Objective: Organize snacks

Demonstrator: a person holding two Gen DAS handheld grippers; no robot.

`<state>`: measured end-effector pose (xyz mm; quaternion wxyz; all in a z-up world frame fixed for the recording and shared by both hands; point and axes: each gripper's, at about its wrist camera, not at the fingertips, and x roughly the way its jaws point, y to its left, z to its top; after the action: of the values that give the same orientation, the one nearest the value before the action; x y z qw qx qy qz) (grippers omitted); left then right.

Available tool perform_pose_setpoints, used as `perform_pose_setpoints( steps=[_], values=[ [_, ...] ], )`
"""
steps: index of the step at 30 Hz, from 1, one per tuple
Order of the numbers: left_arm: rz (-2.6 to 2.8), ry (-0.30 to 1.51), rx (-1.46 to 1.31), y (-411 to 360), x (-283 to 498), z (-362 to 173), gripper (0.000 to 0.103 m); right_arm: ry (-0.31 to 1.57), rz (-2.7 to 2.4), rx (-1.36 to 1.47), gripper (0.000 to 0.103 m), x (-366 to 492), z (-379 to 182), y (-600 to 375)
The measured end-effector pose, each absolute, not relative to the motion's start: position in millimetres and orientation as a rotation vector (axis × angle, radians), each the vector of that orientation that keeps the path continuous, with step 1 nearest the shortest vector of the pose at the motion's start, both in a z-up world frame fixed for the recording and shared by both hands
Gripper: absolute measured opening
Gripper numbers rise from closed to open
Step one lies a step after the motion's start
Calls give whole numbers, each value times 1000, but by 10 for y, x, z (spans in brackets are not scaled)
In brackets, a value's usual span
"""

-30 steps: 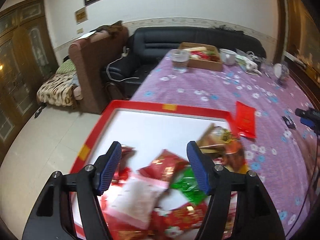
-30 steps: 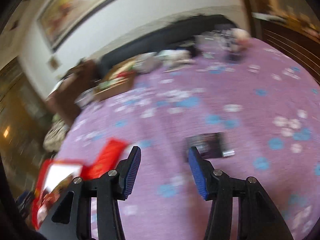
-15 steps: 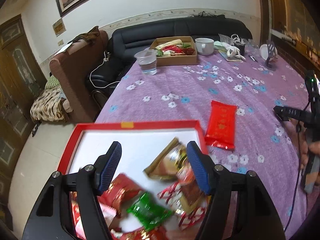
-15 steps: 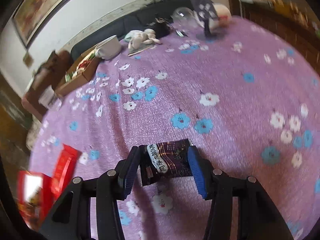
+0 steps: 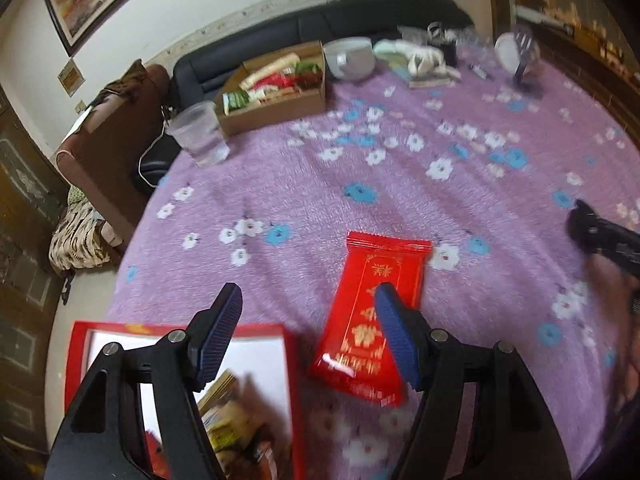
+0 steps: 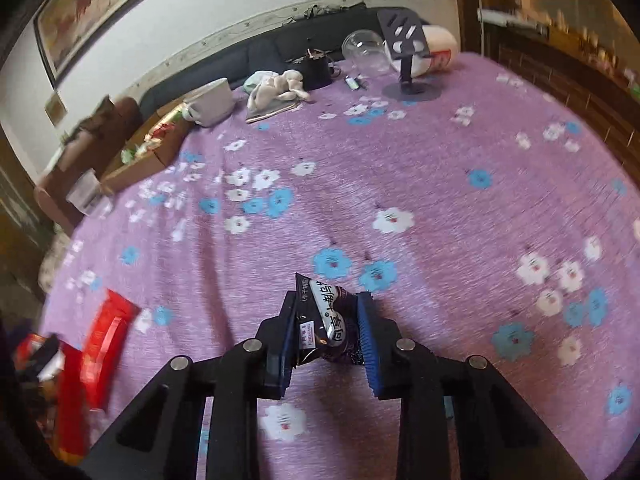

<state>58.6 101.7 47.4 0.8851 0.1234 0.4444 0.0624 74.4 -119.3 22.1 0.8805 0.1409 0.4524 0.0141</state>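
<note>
My right gripper (image 6: 326, 330) is shut on a dark purple snack packet (image 6: 325, 320), crumpled between its blue pads just above the purple flowered tablecloth (image 6: 400, 184). My left gripper (image 5: 306, 334) is open and empty, above the cloth between the red tray (image 5: 294, 380) and a flat red snack packet (image 5: 372, 308); its right finger overlaps that packet. The tray holds several snack packets (image 5: 228, 420) at lower left. The red packet (image 6: 106, 336) and tray (image 6: 66, 400) also show at the right wrist view's left edge.
At the table's far side stand a cardboard box of snacks (image 5: 276, 88), a clear plastic cup (image 5: 200, 132), a white bowl (image 5: 350, 58), a phone stand (image 6: 408, 56) and a tipped cup (image 6: 436, 50). A black sofa (image 5: 320, 24) lies behind.
My right gripper has closed on the dark purple packet and raised it slightly. My left gripper has swung right, from over the tray to beside the red packet.
</note>
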Motion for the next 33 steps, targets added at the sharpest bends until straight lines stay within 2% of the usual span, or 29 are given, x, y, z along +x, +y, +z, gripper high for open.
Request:
perform_pose_setpoints(
  steps=[4, 5, 6, 7, 8, 14, 16, 17, 18, 19, 33],
  values=[
    [125, 977, 236, 1019, 759, 323, 69, 953, 49, 305, 30, 753, 215, -1158],
    [106, 977, 201, 1028, 772, 322, 71, 957, 52, 306, 30, 752, 211, -1148],
    [90, 985, 179, 1026, 780, 316, 79, 957, 51, 304, 30, 754, 206, -1140],
    [61, 1009, 156, 1014, 793, 290, 84, 957, 51, 304, 30, 761, 203, -1138],
    [34, 1034, 144, 995, 805, 252, 85, 957, 52, 306, 30, 763, 203, -1135],
    [45, 1024, 191, 896, 764, 181, 85, 960, 61, 312, 30, 776, 202, -1128],
    [23, 1029, 186, 884, 736, 183, 77, 960, 63, 311, 30, 780, 198, -1130],
    [-1, 1032, 157, 883, 738, 182, 59, 959, 63, 308, 30, 781, 198, -1125],
    [-18, 1038, 127, 879, 724, 190, 51, 959, 62, 307, 30, 781, 198, -1124],
    [-28, 1042, 113, 857, 701, 197, 49, 959, 63, 306, 30, 781, 198, -1123],
    [-19, 946, 92, 561, -84, 227, 48, 951, 78, 312, 30, 775, 218, -1137]
  ],
)
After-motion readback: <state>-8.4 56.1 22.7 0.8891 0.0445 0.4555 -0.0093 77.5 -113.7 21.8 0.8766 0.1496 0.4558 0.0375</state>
